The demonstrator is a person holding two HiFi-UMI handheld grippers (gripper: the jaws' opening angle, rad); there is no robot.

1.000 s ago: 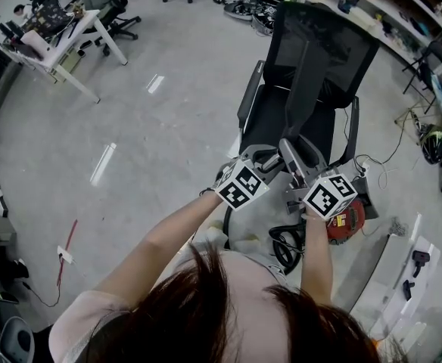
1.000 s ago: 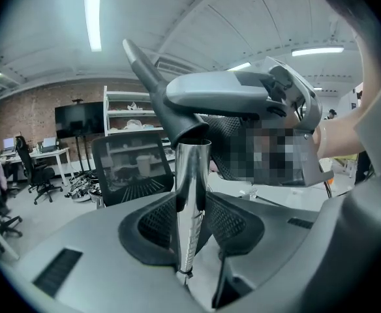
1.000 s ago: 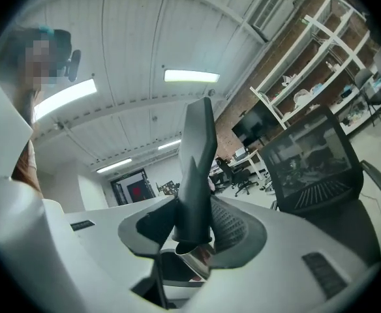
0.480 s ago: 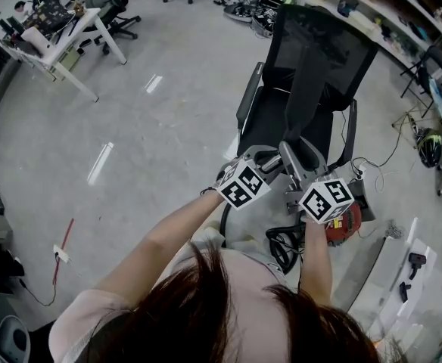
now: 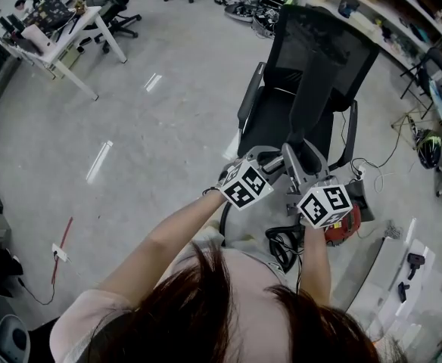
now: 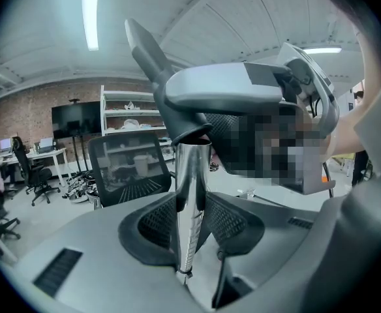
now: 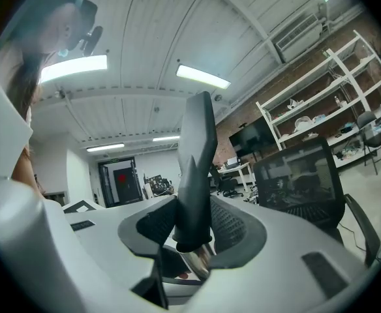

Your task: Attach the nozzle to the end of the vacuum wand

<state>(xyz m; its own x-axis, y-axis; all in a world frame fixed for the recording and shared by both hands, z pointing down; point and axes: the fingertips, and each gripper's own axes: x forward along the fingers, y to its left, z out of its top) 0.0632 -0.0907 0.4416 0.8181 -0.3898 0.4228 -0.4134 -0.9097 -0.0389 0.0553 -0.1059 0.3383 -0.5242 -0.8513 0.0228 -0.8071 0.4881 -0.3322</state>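
Note:
In the left gripper view a chrome vacuum wand [image 6: 189,201] stands upright between the pads of my left gripper [image 6: 189,222], which is shut on it. The dark grey crevice nozzle [image 6: 152,57] sits with its socket over the wand's top end. My right gripper [image 7: 190,223] is shut on that nozzle [image 7: 196,155], and the chrome wand end [image 7: 201,261] shows just under the nozzle's collar. From the head view both grippers, left [image 5: 269,162] and right [image 5: 300,165], meet close together in front of the person, and the nozzle [image 5: 307,97] slants up over the chair.
A black mesh office chair [image 5: 334,40] stands right behind the grippers. The red vacuum body [image 5: 347,223] and its black hose [image 5: 281,246] lie on the floor by the right hand. Shelves line the right wall, and a desk [image 5: 54,48] stands far left.
The right gripper has rolled a little about its own axis and its marker cube has drifted slightly left. The left gripper and the wand have stayed still.

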